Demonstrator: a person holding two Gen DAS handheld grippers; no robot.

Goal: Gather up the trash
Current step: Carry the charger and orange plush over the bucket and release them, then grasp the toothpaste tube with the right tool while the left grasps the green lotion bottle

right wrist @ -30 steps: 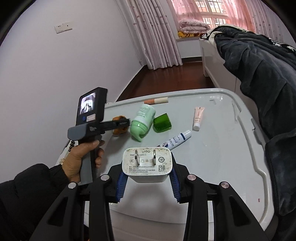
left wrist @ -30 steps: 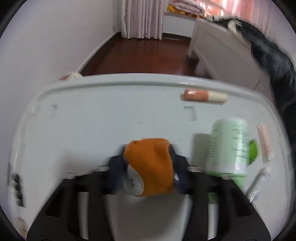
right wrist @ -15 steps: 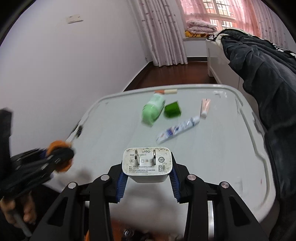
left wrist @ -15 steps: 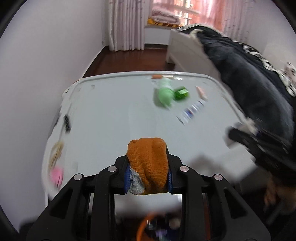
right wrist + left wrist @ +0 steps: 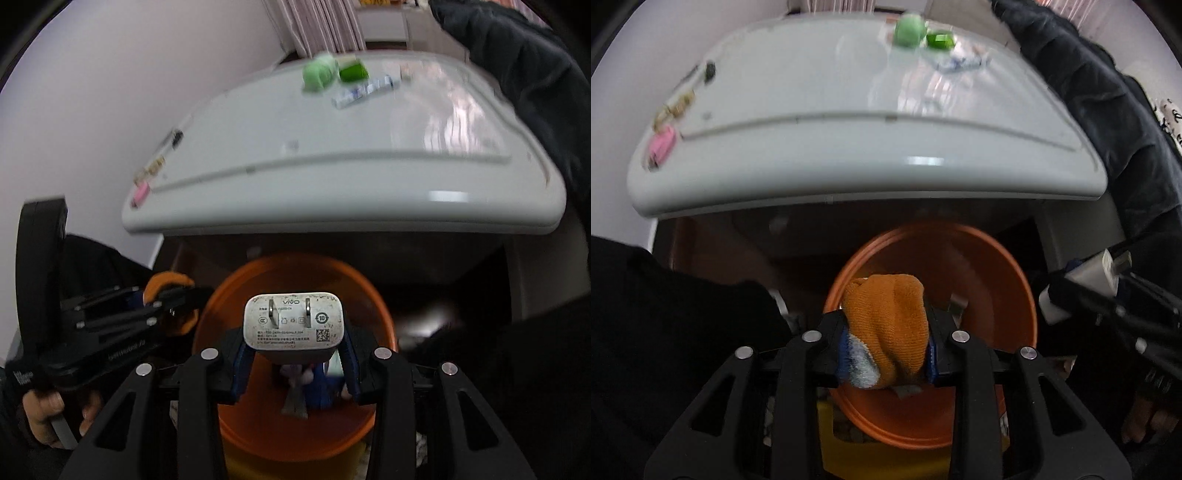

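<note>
Right-wrist view: the right gripper (image 5: 294, 352) clamps a white wall charger (image 5: 293, 325) between its blue-padded fingers (image 5: 242, 360), prongs facing the camera, directly above the open mouth of an orange bin (image 5: 295, 369) that holds some scraps. At lower left, a hand (image 5: 44, 413) holds the left gripper (image 5: 168, 301), which grips an orange sock (image 5: 166, 284) at the bin's left rim. Beyond lies a white table (image 5: 332, 177) carrying a green bottle (image 5: 319, 75), a green cap (image 5: 352, 71), a tube (image 5: 365, 92) and a pink item (image 5: 140, 194).
</note>
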